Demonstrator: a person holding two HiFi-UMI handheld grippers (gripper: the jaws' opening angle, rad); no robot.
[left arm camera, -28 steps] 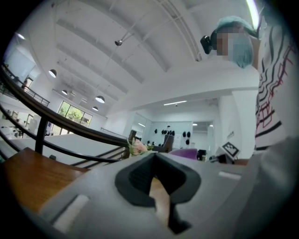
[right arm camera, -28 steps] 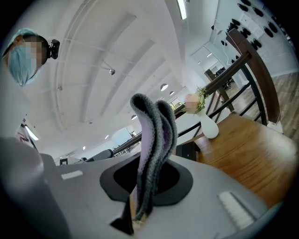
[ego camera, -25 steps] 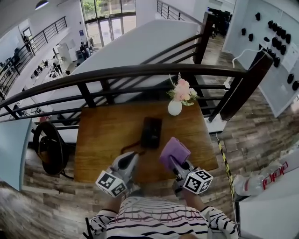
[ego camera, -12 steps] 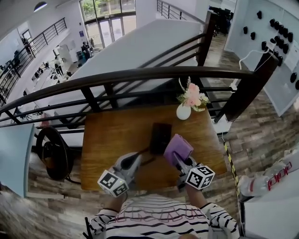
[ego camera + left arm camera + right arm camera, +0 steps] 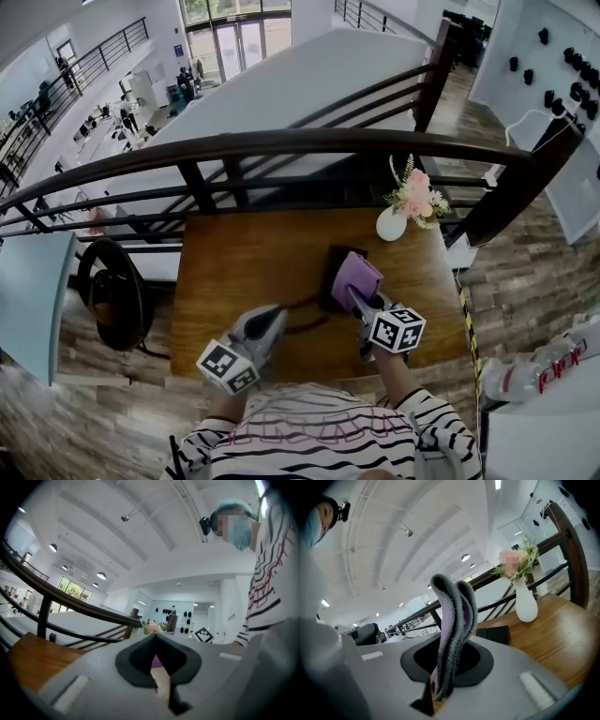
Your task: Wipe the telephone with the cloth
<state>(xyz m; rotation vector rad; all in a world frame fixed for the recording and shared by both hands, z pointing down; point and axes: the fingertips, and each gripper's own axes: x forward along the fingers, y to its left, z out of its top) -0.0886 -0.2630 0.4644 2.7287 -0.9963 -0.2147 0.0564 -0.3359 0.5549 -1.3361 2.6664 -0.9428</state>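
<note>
The black telephone (image 5: 334,265) lies on the wooden table (image 5: 244,262), right of its middle, and its dark cord (image 5: 302,304) trails toward me. A purple cloth (image 5: 356,277) covers the phone's near right part, and my right gripper (image 5: 361,298) is shut on it. In the right gripper view the cloth (image 5: 452,616) stands folded up out of the jaws, with the telephone (image 5: 492,633) just beyond. My left gripper (image 5: 267,323) hovers near the table's front edge, left of the cord; its jaws meet at the tips and hold nothing (image 5: 155,639).
A white vase of pink flowers (image 5: 392,223) stands at the table's back right corner, close behind the telephone. A dark curved railing (image 5: 281,145) runs along the table's far side. A black round object (image 5: 112,295) sits on the floor to the left.
My right gripper has carried the cloth forward from the near edge onto the telephone. The left gripper has stayed about where it was. The head view has shifted.
</note>
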